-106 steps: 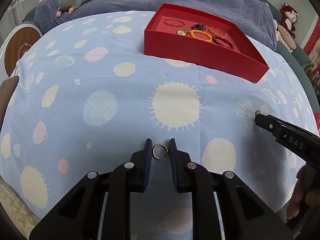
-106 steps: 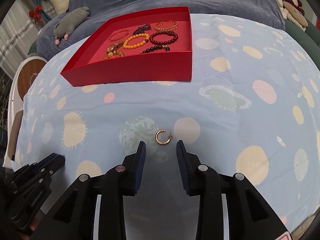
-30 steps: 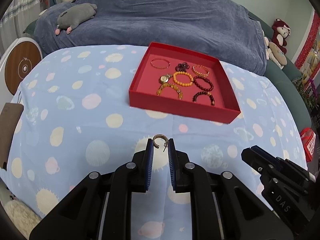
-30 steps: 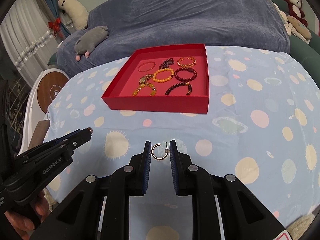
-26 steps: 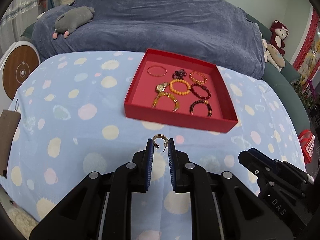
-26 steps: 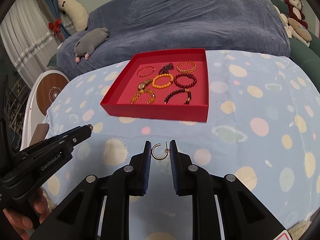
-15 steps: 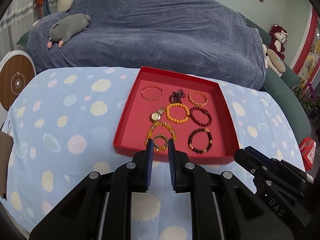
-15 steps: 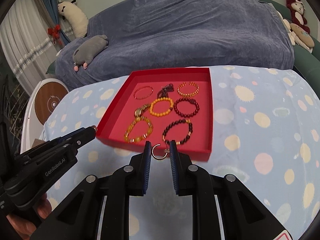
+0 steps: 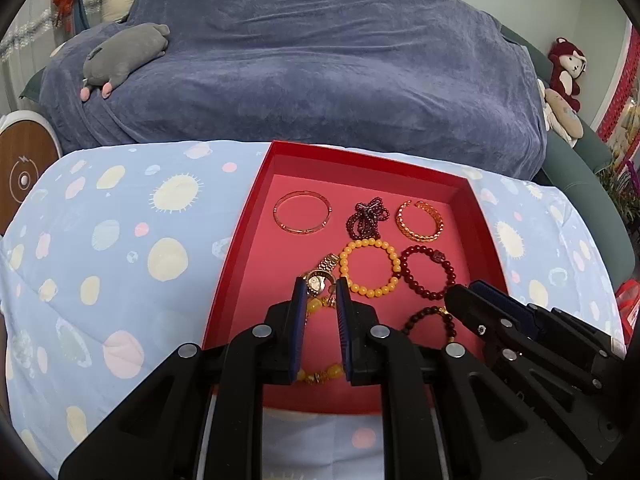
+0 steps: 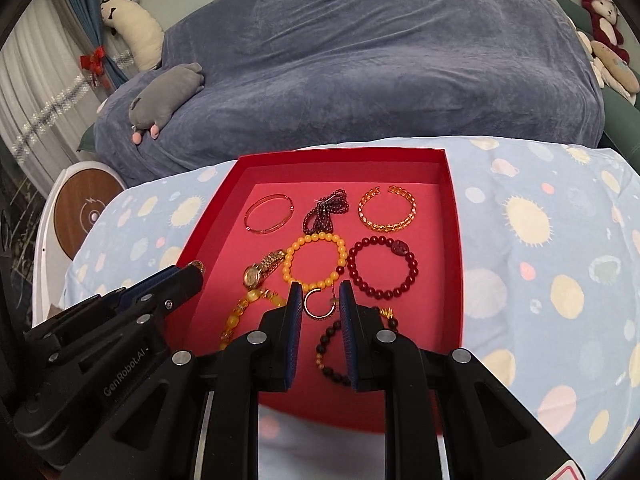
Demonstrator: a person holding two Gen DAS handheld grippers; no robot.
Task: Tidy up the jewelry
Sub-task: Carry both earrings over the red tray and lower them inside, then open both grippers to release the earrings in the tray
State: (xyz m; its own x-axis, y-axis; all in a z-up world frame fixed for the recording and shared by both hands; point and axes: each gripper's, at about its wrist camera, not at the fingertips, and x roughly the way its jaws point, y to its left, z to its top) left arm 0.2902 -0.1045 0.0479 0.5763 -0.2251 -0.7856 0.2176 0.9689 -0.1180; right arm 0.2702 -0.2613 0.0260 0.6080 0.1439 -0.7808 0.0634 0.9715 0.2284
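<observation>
The left hand-held gripper [image 9: 320,292] hides most of the amber bracelet [image 9: 320,376] and its earring.

Both grippers are built of black plastic, with silver round screws set along the finger arms. Blue ribbed pads line the fingers. "GenRobot.AI" is printed in grey on the left gripper [image 10: 192,276].

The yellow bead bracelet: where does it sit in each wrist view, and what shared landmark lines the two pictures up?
Left wrist view: the yellow bead bracelet lies in the red tray, just up and right of the left tool.
Right wrist view: the bracelet lies centrally in the tray, just above the right tool.
Shared landmark: the gold watch touching the bracelet's left side.
</observation>
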